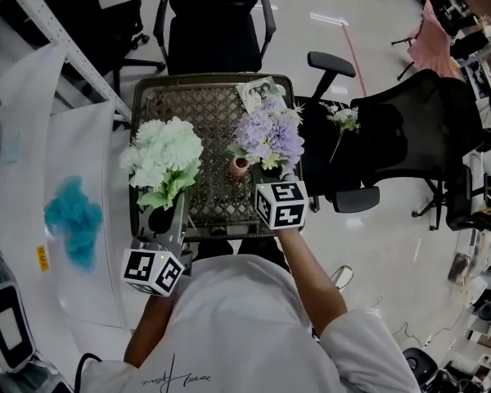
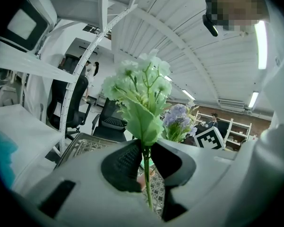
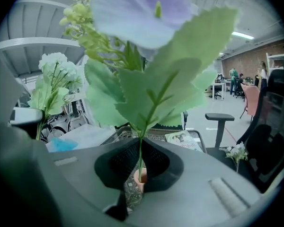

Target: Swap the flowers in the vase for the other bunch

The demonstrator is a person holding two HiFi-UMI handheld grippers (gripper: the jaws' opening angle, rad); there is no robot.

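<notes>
Closest to me is my left claw [image 2: 144,162], clamped on the thin green stem of the white bunch [image 1: 164,158]. That stem runs upright with the blooms on top, over the left side of the mesh table [image 1: 200,109]. My right claw [image 3: 139,161] is pinched tight on the stem of the purple bunch [image 1: 270,133], which also stands upright, flowers up. Its lower end points straight down at the mouth of the little clay vase [image 1: 239,168]; whether the tip sits inside I cannot tell. Broad leaves block most of my right claw's outlook. The vase stands on the mesh between the two bunches. A printed card [image 1: 258,93] lies at the table's far edge. A black chair [image 1: 393,137] just right of the table carries a small white sprig [image 1: 344,119]. Another office chair [image 1: 213,31] stands beyond the table. A blue clump [image 1: 74,219] lies on the white surface [image 1: 86,146] to the left.
</notes>
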